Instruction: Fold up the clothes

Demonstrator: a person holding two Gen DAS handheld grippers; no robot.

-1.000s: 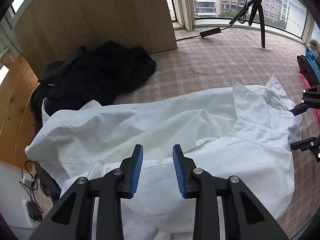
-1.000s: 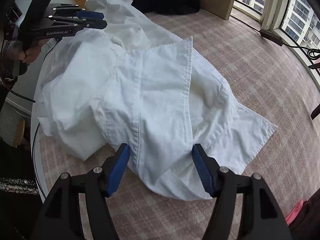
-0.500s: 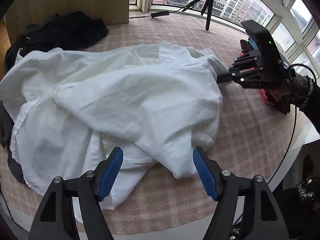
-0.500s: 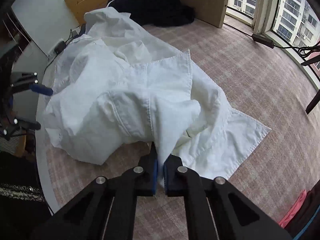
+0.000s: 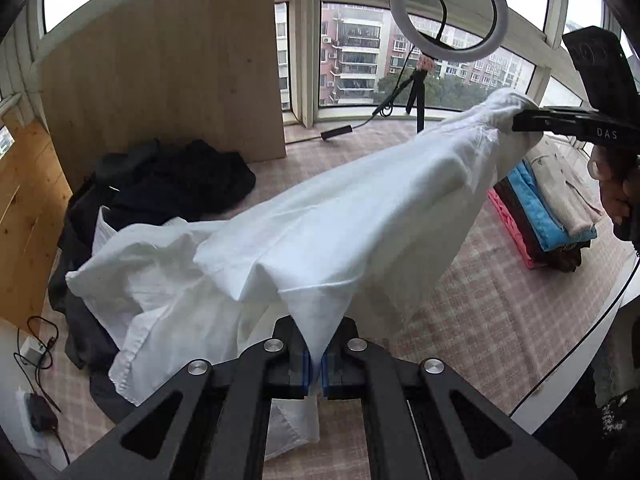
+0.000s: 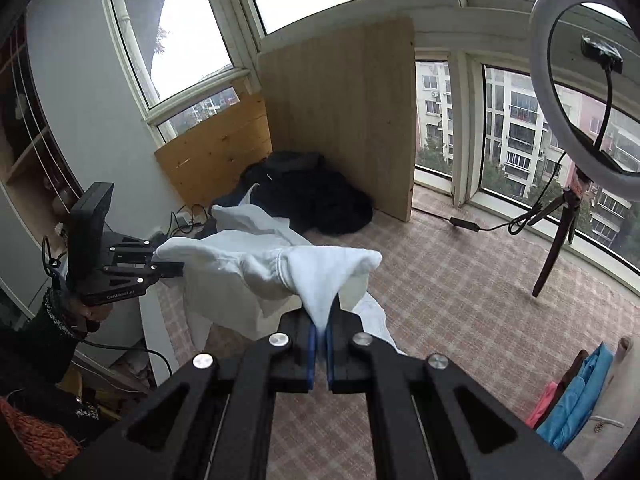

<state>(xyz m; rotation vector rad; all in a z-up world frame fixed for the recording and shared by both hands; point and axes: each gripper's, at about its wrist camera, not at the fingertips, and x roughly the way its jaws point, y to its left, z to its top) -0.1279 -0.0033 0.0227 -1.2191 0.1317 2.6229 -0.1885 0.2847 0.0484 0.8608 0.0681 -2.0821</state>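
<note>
Both the left gripper point(image 5: 315, 372) and the right gripper point(image 6: 319, 354) have their fingers clamped on the white shirt point(image 5: 340, 224), which hangs stretched between them above the table point(image 5: 480, 312), soft, light and limp, probably best held by its edges.
</note>
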